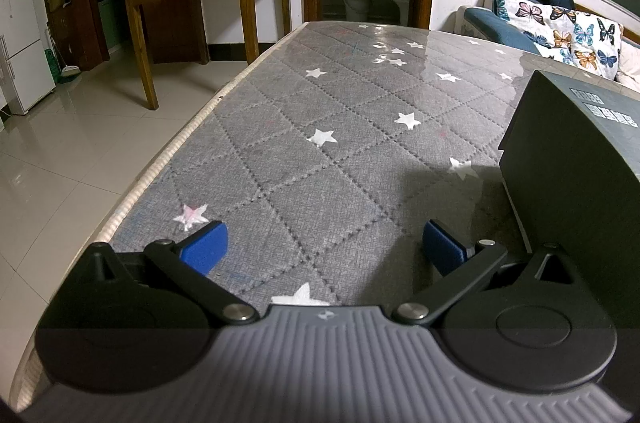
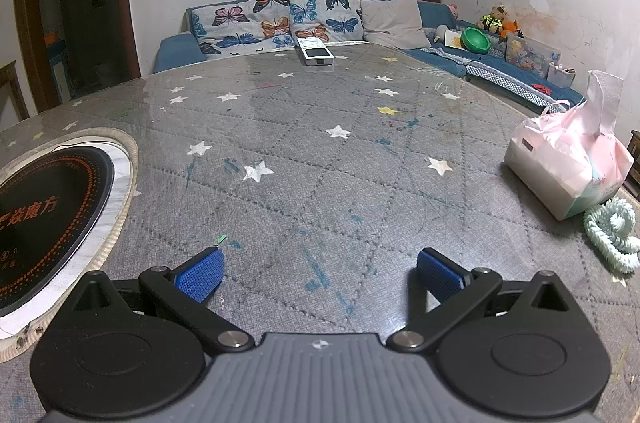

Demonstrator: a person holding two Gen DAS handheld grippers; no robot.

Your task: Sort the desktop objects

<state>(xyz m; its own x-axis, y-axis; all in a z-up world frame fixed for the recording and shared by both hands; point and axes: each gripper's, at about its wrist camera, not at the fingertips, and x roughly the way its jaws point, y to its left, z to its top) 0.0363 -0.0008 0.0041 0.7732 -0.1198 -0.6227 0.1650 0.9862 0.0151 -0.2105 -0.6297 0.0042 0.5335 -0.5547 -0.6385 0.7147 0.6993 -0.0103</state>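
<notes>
Two grippers are over the table, and both have their blue fingers spread wide with nothing between them. The left gripper [image 1: 324, 251] has bumpy blue pads [image 1: 206, 249] on thin black arms. Under it is only the grey table cover [image 1: 320, 127], soft-looking cloth with stitched squares and white stars, shiny as if clear plastic lies on top. Just to its right stands a dark box [image 1: 568, 159] with flat sides, sharp corners and white writing on top.

The right gripper [image 2: 320, 275] looks the same and holds nothing too. To its left a round black cooker plate [image 2: 44, 207] is set into the table, with orange dots and a white ring. To its right lies a soft pink and white pack of tissues [image 2: 568, 167], and touching it is a pale green curly thing [image 2: 612, 231]; what it is I cannot tell. Far away, at the far edge, sits a small white remote [image 2: 315, 51].

I think the sorting has hardly begun. The things are spread well apart, and no pile shows. Nearly all is left to do.
</notes>
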